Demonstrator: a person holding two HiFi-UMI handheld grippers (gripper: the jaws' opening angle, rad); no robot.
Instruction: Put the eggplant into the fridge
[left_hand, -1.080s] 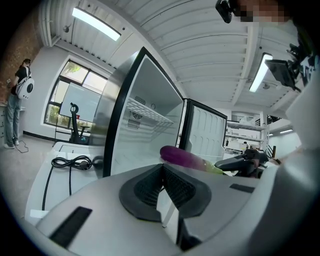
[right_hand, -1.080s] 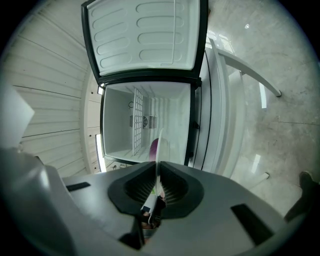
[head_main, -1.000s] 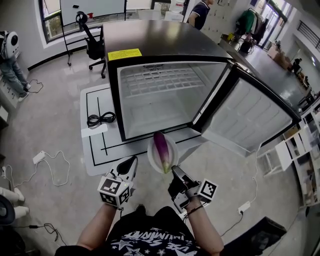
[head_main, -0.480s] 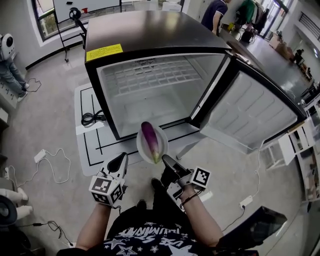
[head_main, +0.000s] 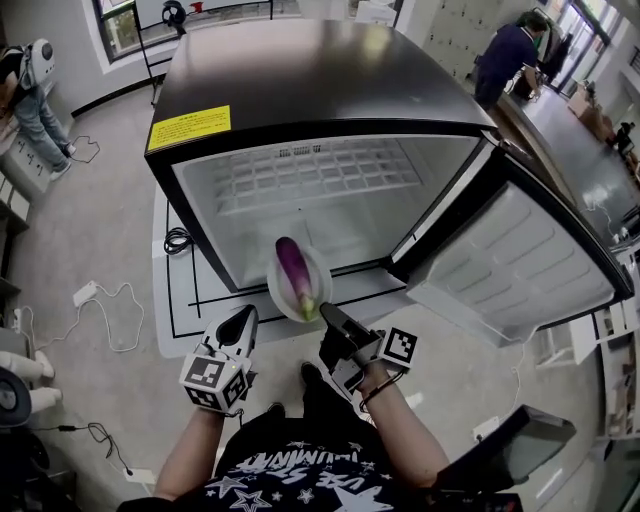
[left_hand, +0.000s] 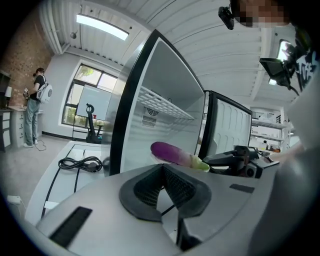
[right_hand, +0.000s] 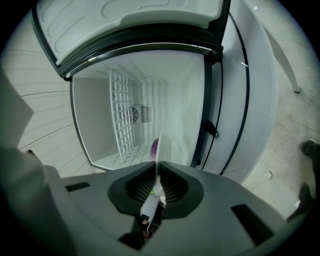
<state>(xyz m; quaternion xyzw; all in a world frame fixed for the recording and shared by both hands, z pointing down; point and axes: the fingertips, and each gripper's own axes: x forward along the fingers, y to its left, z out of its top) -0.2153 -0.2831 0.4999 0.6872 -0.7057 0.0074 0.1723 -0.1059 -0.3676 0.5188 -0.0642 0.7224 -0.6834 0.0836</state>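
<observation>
A white floor mat (head_main: 172, 300) ruled with black lines lies on the pale grey floor (head_main: 90, 220). A coiled black cable (head_main: 178, 240) rests on the mat's left part, and a white power strip (head_main: 85, 293) lies just left of it. Beyond the mat, windows (head_main: 125, 20) line the far wall. To its right runs a long worktop (head_main: 575, 150). A ceiling strip light (left_hand: 102, 27) glows above.

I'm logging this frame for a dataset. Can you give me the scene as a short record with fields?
fridge: open, wire shelf inside
door: swung out to the right
eggplant: lying on the plate, in front of the opening, not yet inside
plate: white, held by its rim
right gripper: shut on the plate
left gripper: jaws together, nothing between them, beside the plate
</observation>
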